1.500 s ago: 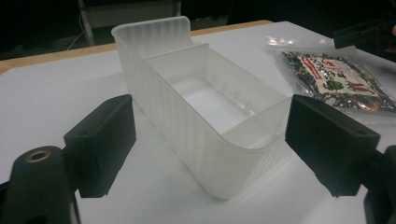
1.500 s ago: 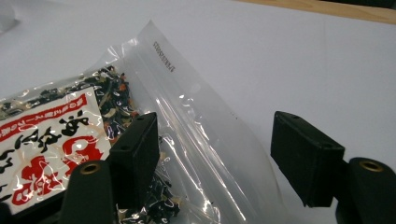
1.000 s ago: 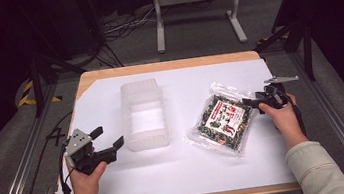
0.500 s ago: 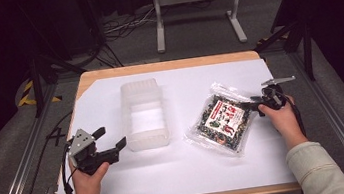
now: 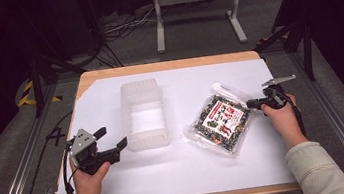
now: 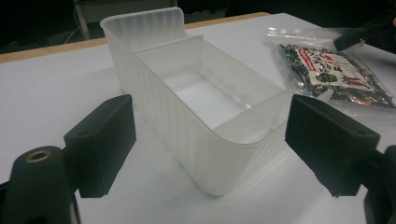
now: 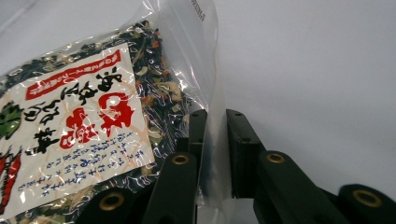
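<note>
From the high view, the right tool (image 5: pixel 252 104) lay level at the right of the white table (image 5: pixel 194 164), aimed left at the right edge of the packet (image 5: pixel 219 119), which lay flat right of the frosted bin (image 5: pixel 144 114). The left tool (image 5: pixel 113 139) rested near the left edge, aimed at the bin.

In the left gripper view, the left tool's (image 6: pixel 205 140) jaws stood wide and released, with the bin's (image 6: pixel 219 158) near end between them, untouched.

In the right gripper view, the right tool (image 7: pixel 215 140) had just been closing; its jaws were nearly together with the packet's (image 7: pixel 93 116) clear edge between them. I could not tell whether the pads pressed it. The packet showed dark dried flakes under a white label with red print.
</note>
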`<state>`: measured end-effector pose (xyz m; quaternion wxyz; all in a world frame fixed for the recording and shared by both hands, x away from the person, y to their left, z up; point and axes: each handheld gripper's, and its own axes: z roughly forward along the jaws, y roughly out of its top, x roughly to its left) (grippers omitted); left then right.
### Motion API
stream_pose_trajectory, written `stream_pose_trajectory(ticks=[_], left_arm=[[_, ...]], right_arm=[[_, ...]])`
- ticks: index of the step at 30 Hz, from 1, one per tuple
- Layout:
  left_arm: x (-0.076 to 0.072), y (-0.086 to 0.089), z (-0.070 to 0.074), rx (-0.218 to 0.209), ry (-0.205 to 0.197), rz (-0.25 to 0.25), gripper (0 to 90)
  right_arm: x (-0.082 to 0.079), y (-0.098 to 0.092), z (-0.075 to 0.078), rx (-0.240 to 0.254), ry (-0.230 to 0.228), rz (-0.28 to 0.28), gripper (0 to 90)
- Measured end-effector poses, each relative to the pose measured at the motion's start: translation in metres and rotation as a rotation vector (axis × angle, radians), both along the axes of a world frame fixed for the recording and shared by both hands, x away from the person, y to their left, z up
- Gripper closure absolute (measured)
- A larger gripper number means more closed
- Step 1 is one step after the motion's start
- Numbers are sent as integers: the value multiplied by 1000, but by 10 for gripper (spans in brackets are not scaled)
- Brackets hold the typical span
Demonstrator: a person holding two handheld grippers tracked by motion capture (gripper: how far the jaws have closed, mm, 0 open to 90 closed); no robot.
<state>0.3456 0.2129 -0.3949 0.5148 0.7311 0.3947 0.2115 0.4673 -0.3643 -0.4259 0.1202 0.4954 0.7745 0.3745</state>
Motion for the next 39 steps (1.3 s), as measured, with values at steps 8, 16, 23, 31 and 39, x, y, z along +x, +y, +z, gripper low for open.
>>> stream_pose_trajectory(ticks=[8, 16, 23, 31, 39], left_arm=[[1, -2, 0, 20, -1, 11, 157], [1, -8, -1, 33, -18, 6, 136], [1, -13, 2, 29, -1, -64, 197], [0, -21, 3, 66, -20, -97, 215], [0, -27, 3, 43, 7, -157, 217]], right_arm=[[-4, 2, 9, -10, -46, -10, 887], [-13, 1, 34, 38, -106, 4, 896], [-24, 7, 64, 72, -192, 45, 897], [-42, 15, 105, 103, -305, 120, 898], [-61, 30, 137, 112, -390, 211, 898]])
